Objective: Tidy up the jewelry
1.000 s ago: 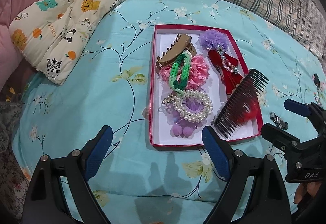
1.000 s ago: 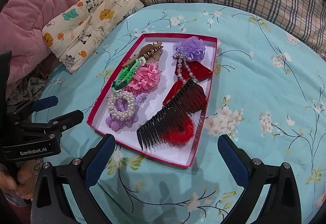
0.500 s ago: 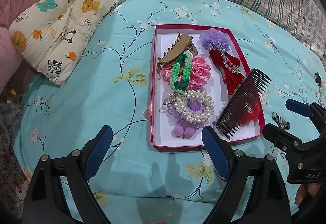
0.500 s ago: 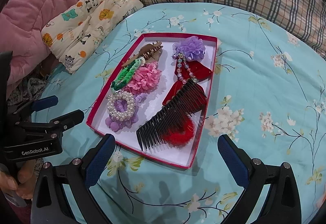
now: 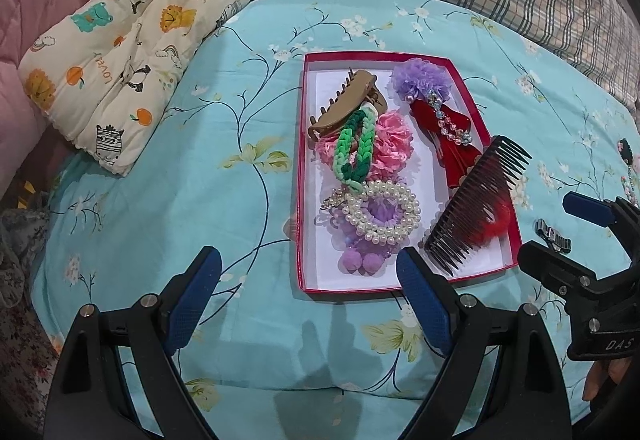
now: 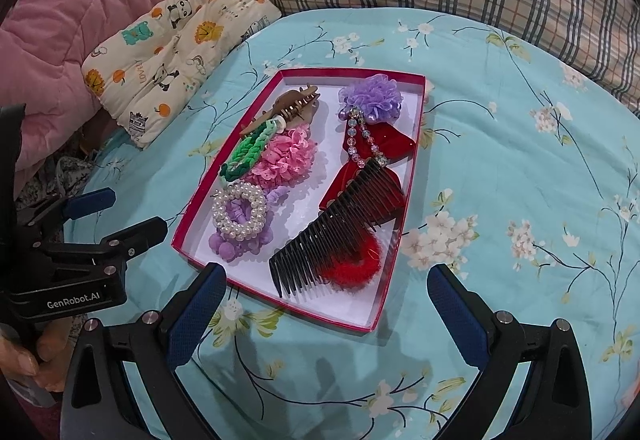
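Floral turquoise bedding (image 5: 168,199) is carrying a red-rimmed tray (image 5: 299,175) of hair accessories, lying just ahead of both tongs. Left tongs (image 5: 308,292) and right tongs (image 6: 324,300) are both gaping wide, gripping nothing. A black comb (image 6: 332,232) is leaning over a red scrunchie (image 6: 356,264), nearest the right tongs.

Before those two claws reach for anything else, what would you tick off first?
1. Left gripper open and empty: ok.
2. Right gripper open and empty: ok.
3. Red tray lying flat on the bedspread: ok.
4. Comb fully inside tray: not ok, its far end sticks out over the rim.
5. Everything gathered: not ok, a small metal clip lies outside the tray.
6. Clip's exact type: cannot tell.
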Tool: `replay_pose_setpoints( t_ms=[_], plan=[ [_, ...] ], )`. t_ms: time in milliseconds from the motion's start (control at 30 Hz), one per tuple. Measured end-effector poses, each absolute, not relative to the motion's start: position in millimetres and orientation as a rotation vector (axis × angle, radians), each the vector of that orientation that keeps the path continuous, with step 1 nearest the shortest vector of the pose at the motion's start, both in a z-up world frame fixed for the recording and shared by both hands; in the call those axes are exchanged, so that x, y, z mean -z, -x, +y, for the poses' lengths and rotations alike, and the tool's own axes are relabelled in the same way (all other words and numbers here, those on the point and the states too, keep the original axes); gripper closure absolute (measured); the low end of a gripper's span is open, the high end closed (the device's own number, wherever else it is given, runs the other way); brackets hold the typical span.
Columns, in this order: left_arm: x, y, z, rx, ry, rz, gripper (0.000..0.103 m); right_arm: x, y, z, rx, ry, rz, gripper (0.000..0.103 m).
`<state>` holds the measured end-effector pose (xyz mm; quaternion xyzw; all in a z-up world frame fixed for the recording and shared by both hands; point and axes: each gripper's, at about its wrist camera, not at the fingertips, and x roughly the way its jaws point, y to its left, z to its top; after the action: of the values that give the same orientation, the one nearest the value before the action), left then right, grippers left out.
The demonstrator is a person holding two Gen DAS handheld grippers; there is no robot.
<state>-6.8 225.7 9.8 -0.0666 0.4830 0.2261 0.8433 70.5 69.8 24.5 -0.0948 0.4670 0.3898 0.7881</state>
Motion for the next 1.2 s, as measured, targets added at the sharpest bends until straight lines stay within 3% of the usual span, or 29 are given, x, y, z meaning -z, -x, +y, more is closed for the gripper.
replay_pose_setpoints(
  t_ms=[1200],
  plan=[
    [-16.2,8.5,221.7,-0.499,0.101,0.985,0.013,-25.7,-68.3,70.1,-0.843,0.199,1.005,0.001]
  ],
)
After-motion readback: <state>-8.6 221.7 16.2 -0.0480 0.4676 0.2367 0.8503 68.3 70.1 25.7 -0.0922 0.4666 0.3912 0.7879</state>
